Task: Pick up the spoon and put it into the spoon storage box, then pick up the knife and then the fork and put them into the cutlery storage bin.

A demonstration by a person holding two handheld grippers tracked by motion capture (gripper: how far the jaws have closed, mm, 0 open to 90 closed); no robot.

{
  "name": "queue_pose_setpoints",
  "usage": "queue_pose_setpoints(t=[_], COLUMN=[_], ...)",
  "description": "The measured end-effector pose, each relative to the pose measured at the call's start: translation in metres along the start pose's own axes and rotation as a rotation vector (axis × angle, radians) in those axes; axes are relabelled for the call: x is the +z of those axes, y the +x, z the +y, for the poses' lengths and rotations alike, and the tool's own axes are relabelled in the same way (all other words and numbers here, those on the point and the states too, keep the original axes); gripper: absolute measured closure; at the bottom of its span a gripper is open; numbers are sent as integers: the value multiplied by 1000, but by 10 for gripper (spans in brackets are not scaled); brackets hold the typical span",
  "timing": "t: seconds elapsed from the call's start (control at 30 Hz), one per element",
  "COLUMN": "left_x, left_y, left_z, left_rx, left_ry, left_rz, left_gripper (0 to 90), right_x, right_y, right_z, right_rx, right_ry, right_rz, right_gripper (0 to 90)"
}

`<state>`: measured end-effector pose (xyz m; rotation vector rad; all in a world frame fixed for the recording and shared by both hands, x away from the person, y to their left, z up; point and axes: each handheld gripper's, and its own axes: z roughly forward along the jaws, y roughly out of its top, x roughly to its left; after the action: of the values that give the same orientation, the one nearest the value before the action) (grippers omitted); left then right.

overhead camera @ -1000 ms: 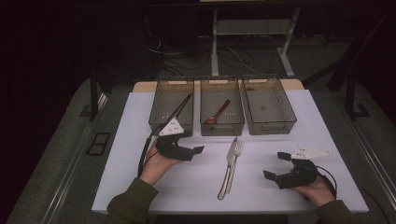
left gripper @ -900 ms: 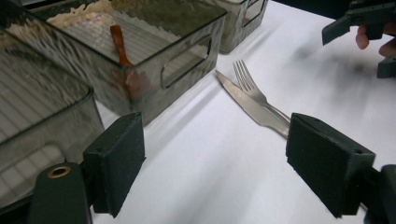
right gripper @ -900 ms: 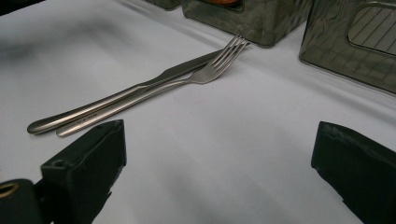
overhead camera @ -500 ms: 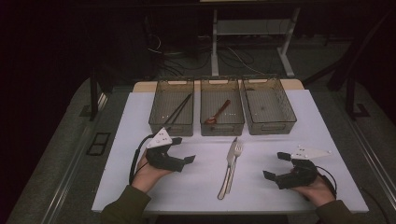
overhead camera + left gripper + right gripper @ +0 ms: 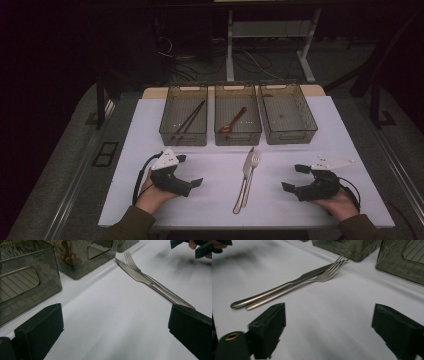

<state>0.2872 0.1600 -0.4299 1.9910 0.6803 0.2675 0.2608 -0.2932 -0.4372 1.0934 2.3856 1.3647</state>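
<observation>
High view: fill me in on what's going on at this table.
A person holds a tool in each hand over a white table. The left tool and right tool are both open and empty, flanking a knife and fork lying together. Behind stand three bins: chopsticks, a spoon, one empty.

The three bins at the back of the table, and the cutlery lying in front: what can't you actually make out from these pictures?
- Right bin, high view: a small dark speck on its floor, too small to identify.
- Middle bin, left gripper view: contents blurred behind the smoky wall.
- Left bin, left gripper view: cut off by the frame edge.
- Knife and fork, left gripper view: handle ends hidden behind the black jaw.
</observation>
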Motion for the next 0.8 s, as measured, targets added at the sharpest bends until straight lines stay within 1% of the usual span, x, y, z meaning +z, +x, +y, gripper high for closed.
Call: queue_pose_setpoints(t=[0.1,0.17,0.3,0.33,0.4,0.57,0.63,0.7,0.73,0.8], left_x=[0,0,1,1,2,3,3,3,4,4], left_y=[-1,-2,-3,-3,-2,-1,-2,-3,-3,-4], left_z=[-1,-1,-2,-3,-3,-4,-4,-4,-4,-3], left_rx=[-12,-11,-5,-1,-8,-9,-8,-8,-3,-3], left_ry=[11,20,27,27,28,29,36,34,34,36], left_rz=[-5,-3,-2,0,-3,-8,-8,-8,-8,-8], left_gripper=[0,0,0,0,0,0,0,0,0,0], right_x=[0,2,6,7,11,23,26,30,32,36], right_y=[0,0,2,3,5,8,9,11,12,15], right_z=[2,3,9,10,13,20,22,25,26,29], right_rx=[4,10,19,18,13,3,4,2,-9,-18], right_ry=[11,25,37,40,50,74,71,79,85,100], right_rz=[10,16,20,20,20,50,61,71,72,79], right_gripper=[140,153,241,281,348,521,590,640,665,720])
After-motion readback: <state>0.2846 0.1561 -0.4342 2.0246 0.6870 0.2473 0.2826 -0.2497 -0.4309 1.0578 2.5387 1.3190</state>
